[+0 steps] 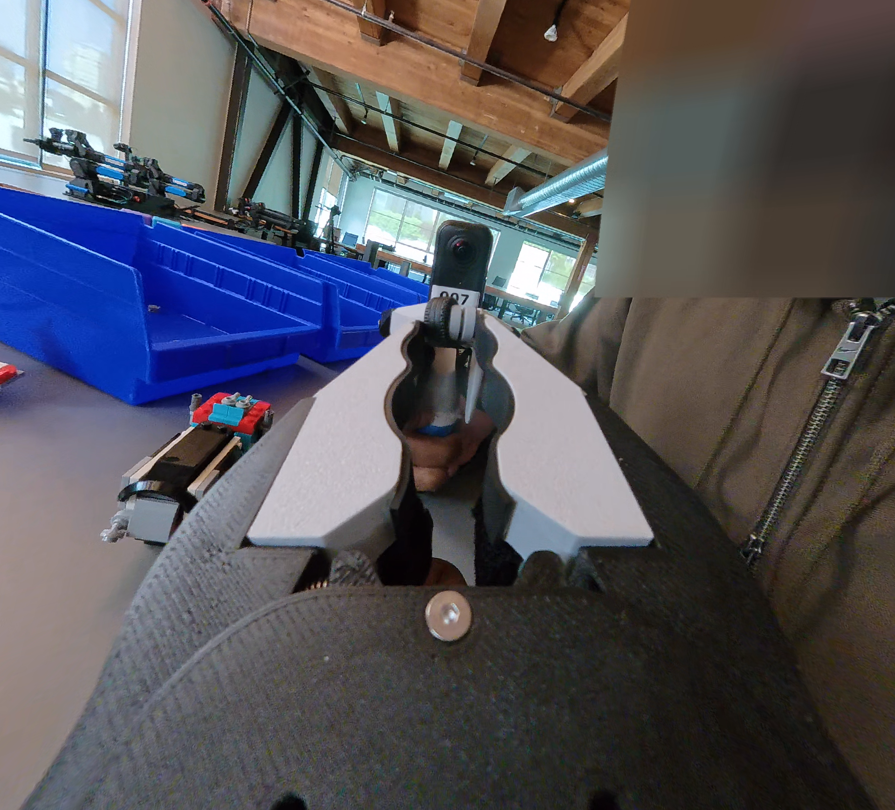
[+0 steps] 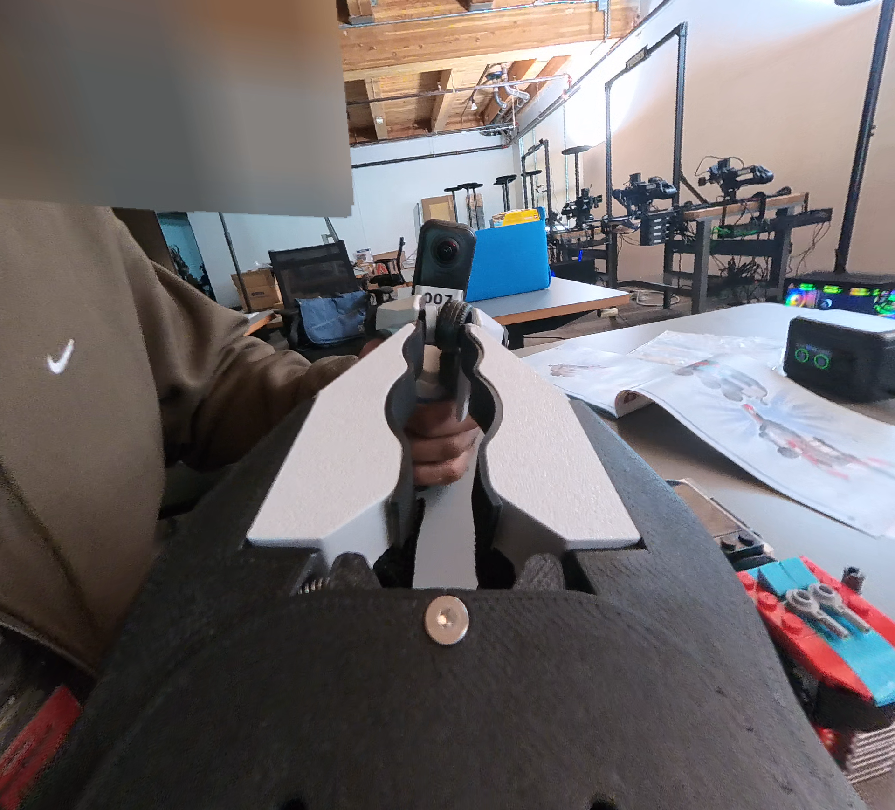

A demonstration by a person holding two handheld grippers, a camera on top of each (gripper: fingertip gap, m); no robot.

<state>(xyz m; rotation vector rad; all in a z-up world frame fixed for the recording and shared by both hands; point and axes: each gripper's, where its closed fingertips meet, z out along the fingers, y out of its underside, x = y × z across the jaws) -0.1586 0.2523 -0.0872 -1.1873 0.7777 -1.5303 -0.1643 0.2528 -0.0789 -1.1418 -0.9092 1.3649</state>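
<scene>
- The left hand-held gripper (image 1: 448, 326) has its jaws drawn to a narrow gap around a small toy wheel (image 1: 438, 319), a black tyre on a grey hub. The wheel fills the space between the fingertips, but whether both pads press on it cannot be told.
- The right hand-held gripper (image 2: 443, 331) faces the left one tip to tip. Its jaws are nearly closed and grip the same wheel (image 2: 453, 319), with the tyre against its right-side finger.
- The wheel is held up in the air between the two tools, above the surface (image 1: 58, 472) and in front of a person's olive zipped jacket (image 1: 726, 448).
- A hand (image 2: 443, 448) wraps the handle of the opposite tool.
- A partly built brick vehicle (image 1: 193, 457) in red, teal, black and grey lies on the surface just beside the left tool.
- Blue plastic bins (image 1: 218, 302) stand in a row behind the vehicle.
- An open instruction booklet (image 2: 726, 399) lies to the right, with a black box (image 2: 842, 360) bearing two green rings behind it.
</scene>
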